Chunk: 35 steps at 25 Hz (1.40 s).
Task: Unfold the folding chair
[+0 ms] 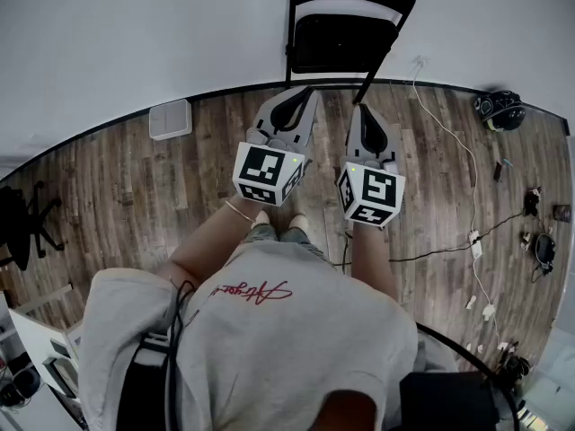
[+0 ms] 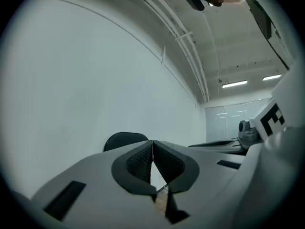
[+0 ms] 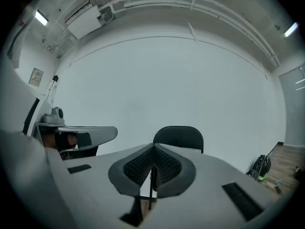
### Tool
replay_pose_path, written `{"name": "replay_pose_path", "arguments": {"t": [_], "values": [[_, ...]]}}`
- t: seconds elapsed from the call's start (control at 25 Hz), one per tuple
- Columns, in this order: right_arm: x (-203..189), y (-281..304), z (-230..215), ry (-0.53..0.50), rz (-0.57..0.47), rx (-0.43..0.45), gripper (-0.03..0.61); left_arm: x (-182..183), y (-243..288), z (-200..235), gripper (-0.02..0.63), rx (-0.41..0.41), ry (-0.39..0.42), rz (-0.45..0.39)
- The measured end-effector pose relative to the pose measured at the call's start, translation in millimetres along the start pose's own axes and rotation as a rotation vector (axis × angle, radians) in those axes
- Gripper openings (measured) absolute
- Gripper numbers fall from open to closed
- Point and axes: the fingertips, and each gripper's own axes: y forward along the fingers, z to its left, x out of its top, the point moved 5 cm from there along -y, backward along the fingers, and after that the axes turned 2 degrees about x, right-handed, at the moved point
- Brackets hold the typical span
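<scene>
The black folding chair stands folded against the white wall, straight ahead of me. My left gripper and right gripper are held side by side over the wooden floor, both pointing at the chair and a short way from it. In the left gripper view the left gripper has its pads pressed together on nothing, with the chair's back behind them. The right gripper is likewise shut and empty, with the chair's back just beyond its tips.
A white box lies on the floor by the wall at left. A white cable runs along the floor at right, near a black bag and small devices. An office chair stands at far left.
</scene>
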Motion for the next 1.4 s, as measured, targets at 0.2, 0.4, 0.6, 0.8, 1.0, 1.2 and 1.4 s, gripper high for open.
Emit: {"name": "replay_pose_path", "arguments": {"t": [0.2, 0.4, 0.6, 0.8, 1.0, 1.2, 1.4], "values": [[8, 6, 0, -0.012, -0.019, -0.01, 0.017, 2, 4, 3, 0.015, -0.003, 0.017, -0.005], [11, 5, 2, -0.002, -0.032, -0.005, 0.017, 4, 1, 5, 0.015, 0.01, 0.027, -0.012], [10, 1, 5, 0.019, -0.041, -0.003, 0.017, 2, -4, 7, 0.015, 0.019, 0.016, -0.014], [6, 3, 3, -0.017, -0.042, -0.008, 0.018, 0, 3, 6, 0.017, 0.003, -0.016, -0.016], [-5, 12, -15, -0.028, 0.005, -0.001, 0.018, -3, 22, 4, 0.017, 0.02, -0.026, -0.01], [-12, 31, -35, -0.042, 0.02, 0.03, 0.018, -15, 42, 6, 0.017, 0.059, -0.004, 0.006], [-25, 68, -49, -0.054, 0.047, 0.051, 0.018, -31, 65, 26, 0.017, 0.097, -0.016, 0.028]]}}
